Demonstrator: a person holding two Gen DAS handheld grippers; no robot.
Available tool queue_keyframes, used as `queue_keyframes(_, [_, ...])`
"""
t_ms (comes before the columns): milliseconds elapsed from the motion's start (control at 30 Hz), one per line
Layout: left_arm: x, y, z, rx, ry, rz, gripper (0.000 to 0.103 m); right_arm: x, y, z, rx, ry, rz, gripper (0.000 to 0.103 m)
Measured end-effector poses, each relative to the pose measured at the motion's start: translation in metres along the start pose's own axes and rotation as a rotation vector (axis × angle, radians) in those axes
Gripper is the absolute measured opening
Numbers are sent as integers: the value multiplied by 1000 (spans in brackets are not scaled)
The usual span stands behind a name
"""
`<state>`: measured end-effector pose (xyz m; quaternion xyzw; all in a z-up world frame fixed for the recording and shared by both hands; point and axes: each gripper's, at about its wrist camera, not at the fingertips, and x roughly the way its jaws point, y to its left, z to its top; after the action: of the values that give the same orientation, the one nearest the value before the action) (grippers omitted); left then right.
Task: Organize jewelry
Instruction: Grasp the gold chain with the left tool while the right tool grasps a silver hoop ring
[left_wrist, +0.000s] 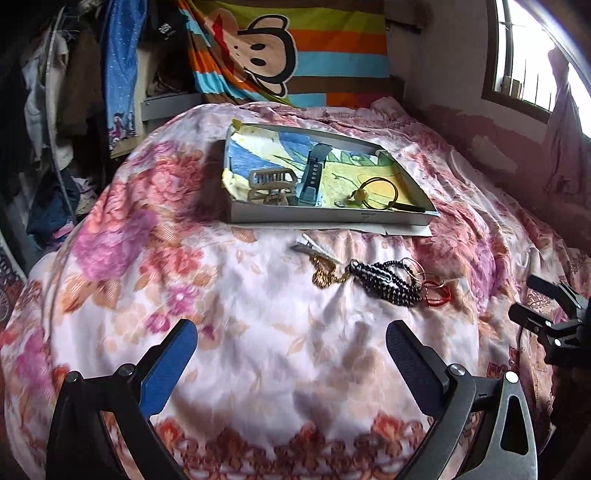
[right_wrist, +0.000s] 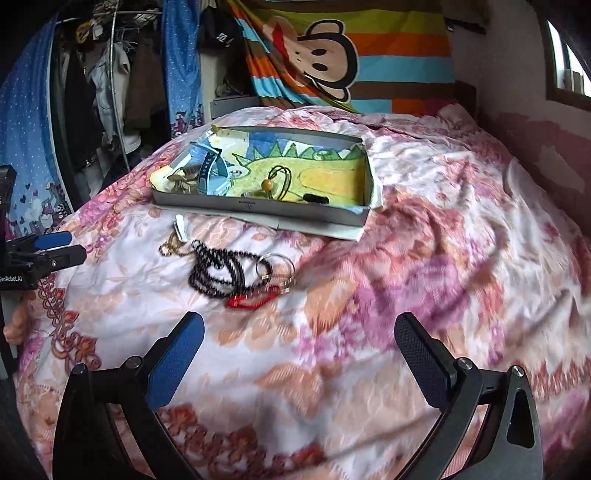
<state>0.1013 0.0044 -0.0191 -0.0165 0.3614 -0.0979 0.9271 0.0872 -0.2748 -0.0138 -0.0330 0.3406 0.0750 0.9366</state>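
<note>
Inside box (left_wrist: 325, 216): watch (left_wrist: 312, 173), hair tie (left_wrist: 376, 188), clip (left_wrist: 271, 184).

The quilt (left_wrist: 258, 332) is glossy, satiny floral cloth. The box (left_wrist: 325, 216) looks like matt grey card, lined with a crayoned paper drawing (left_wrist: 343, 173). The beads (left_wrist: 384, 282) are shiny black; the chain (left_wrist: 325, 275) is gold metal. The gripper pads (left_wrist: 168, 373) are textured blue rubber.

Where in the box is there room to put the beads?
The box is crowded at its left end: hair claw and watch strap. The hair tie sits mid-front. The yellow patch between the hair tie and the box's right wall is bare. Black beads lie on the quilt.
</note>
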Motion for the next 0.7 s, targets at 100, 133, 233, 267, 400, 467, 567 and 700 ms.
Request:
queue_keyframes(100, [10,1,6,8,15,-17,103,14,-3,9,-13,-3,26,101])
queue_keyframes(133, [14,2,8,8,21,-24,103,20,-4,12,-15,0,41,101])
queue_keyframes(233, [26,3,14,11,37,-49,103,33,-4,19,-25,4,76,101])
queue_keyframes(267, [30,3,17,13,40,-61,102,38,-3,22,-30,6,91,101])
queue_keyframes(400, [44,2,25,18,53,-109,76,55,0,27,-46,15,136,94])
queue_keyframes(467, [55,3,29,7,73,-135,68,62,1,30,-52,21,150,87])
queue_keyframes(567, [70,2,35,-1,95,-175,55,74,1,35,-59,33,166,77])
queue_keyframes(700, [86,-3,40,11,112,-200,53,90,4,41,-81,59,182,63])
